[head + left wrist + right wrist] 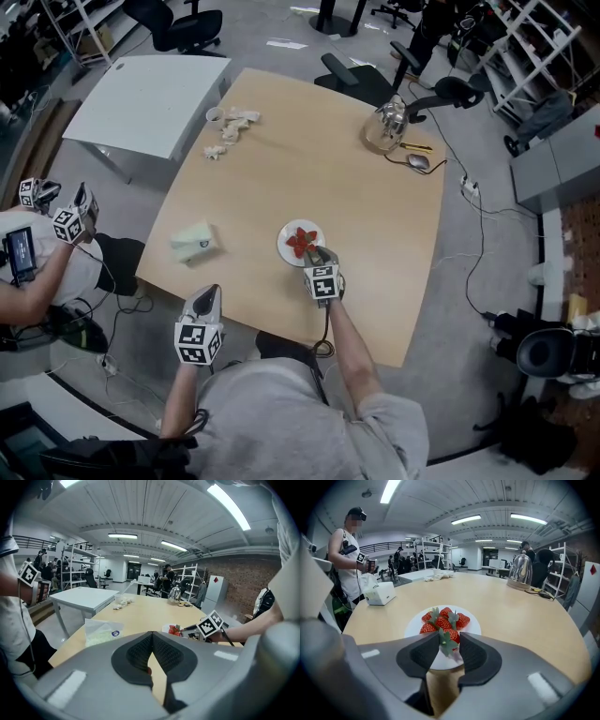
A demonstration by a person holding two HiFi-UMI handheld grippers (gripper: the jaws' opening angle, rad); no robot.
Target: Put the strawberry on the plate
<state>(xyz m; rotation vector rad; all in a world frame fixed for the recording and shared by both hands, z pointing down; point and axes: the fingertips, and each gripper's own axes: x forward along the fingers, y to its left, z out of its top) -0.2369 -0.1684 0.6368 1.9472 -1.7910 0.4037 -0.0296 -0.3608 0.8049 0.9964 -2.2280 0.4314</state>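
A small white plate (284, 248) lies near the front of the wooden table, with several red strawberries (301, 241) heaped on it. In the right gripper view, one strawberry (451, 637) with its green leaves toward the camera sits between the two pads, just above the plate's near rim (474, 628). My right gripper (449, 639) is shut on it. In the head view the right gripper (319, 255) is at the plate's near edge. My left gripper (208, 296) hovers over the table's front left edge, its tips (152, 635) meeting with nothing between them.
A white packet (194, 242) lies left of the plate. A glass kettle (385, 125) and cables stand at the far right; crumpled white bits (230, 131) lie at the far left. A white table (150, 98) stands beyond. Another person (42, 253) with grippers stands at the left.
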